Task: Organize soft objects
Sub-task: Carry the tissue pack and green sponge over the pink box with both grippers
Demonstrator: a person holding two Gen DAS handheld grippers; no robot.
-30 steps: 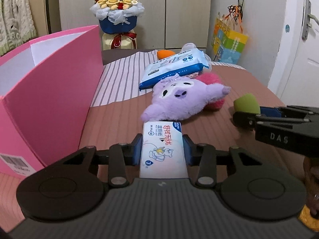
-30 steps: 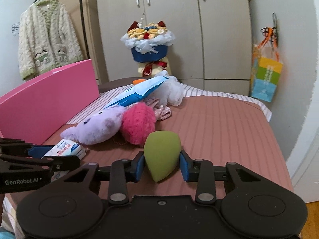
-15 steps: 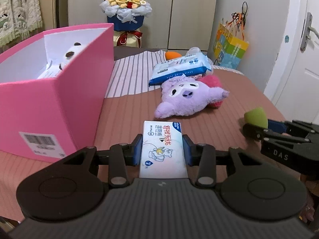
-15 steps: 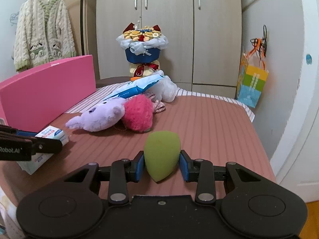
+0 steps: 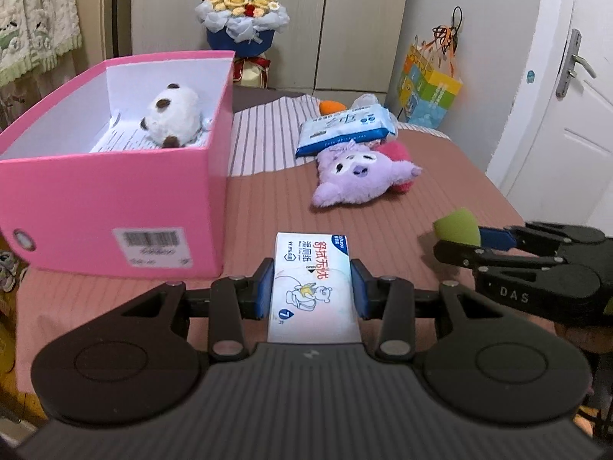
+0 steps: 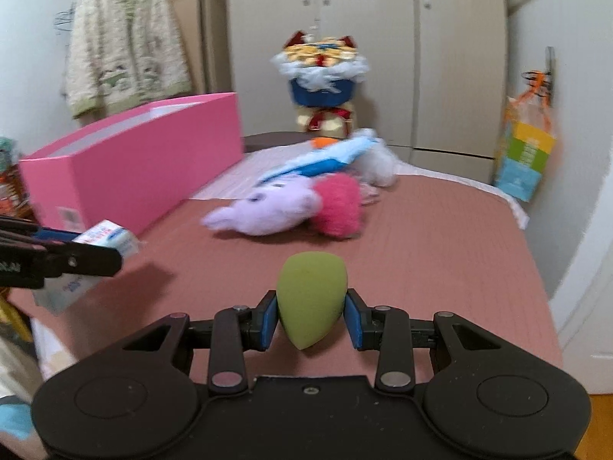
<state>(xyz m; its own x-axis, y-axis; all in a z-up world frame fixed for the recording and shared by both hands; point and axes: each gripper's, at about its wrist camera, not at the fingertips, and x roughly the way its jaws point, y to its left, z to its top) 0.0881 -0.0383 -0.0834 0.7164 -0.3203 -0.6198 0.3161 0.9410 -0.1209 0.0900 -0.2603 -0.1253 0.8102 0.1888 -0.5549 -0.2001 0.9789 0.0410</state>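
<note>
My left gripper is shut on a small white wet-wipe pack, held above the brown bedspread just right of the pink box's near corner. The pink box is open and holds a white-and-brown plush. My right gripper is shut on a green egg-shaped sponge; the sponge also shows in the left wrist view. A purple plush, a pink fluffy ball and a blue wipes pack lie on the bed beyond.
A flower bouquet stands behind the bed by the wardrobe. A colourful paper bag hangs on the right wall next to a white door. A knitted cardigan hangs at the left. An orange object lies near the blue pack.
Both grippers have risen and pulled back from the bed with their loads. The left view now looks down into the pink box and shows the plush inside.
</note>
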